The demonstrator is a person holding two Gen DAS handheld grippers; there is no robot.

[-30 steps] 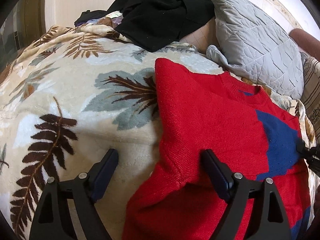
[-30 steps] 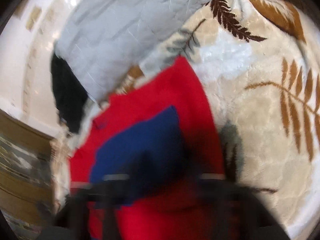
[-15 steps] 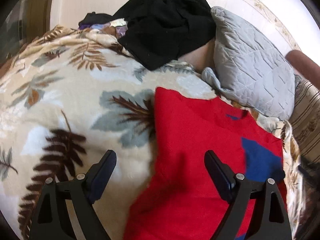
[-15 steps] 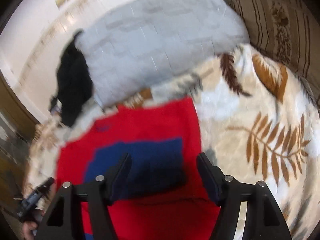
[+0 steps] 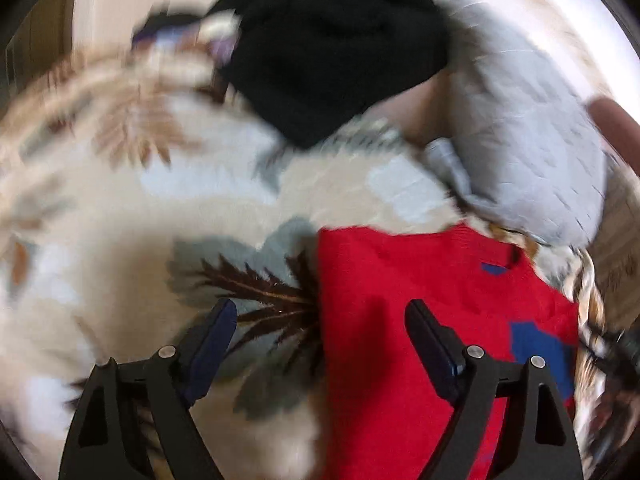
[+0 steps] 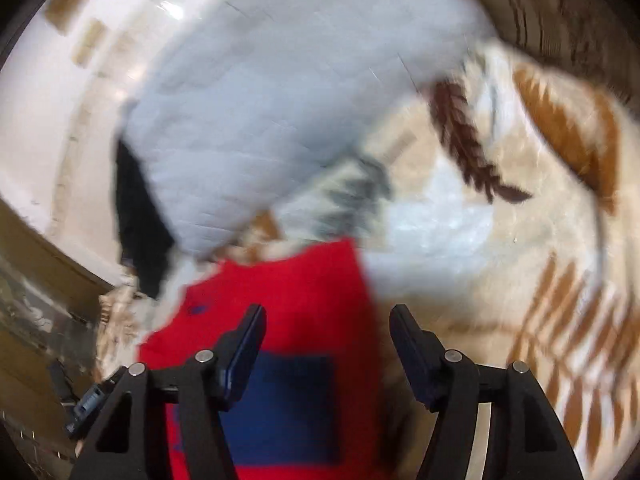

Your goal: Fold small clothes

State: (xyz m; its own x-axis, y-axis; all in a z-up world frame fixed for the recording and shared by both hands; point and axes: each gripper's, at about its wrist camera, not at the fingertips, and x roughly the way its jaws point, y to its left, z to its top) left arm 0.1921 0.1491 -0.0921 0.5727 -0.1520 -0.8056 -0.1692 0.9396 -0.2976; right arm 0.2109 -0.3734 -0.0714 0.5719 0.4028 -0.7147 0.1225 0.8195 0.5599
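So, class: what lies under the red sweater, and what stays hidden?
The red sweater lies flat on the leaf-print blanket, which shows beyond its left and right edges. The blanket directly beneath it is covered.

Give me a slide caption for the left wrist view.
Open left gripper straddles the red sweater's left edge on the leaf-print blanket.

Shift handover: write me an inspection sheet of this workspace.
Surface: leaf-print blanket over a bed or sofa; which one cannot be told.
Job's things: red sweater with blue patch, lying flat, sides folded in.
Clutter: black garment heaped at the back, beside a grey quilted pillow.
Grippers: left claw open, holding nothing; right claw open, holding nothing.
Cables: nothing seen.
Surroundings: pale wall behind; both views motion-blurred.
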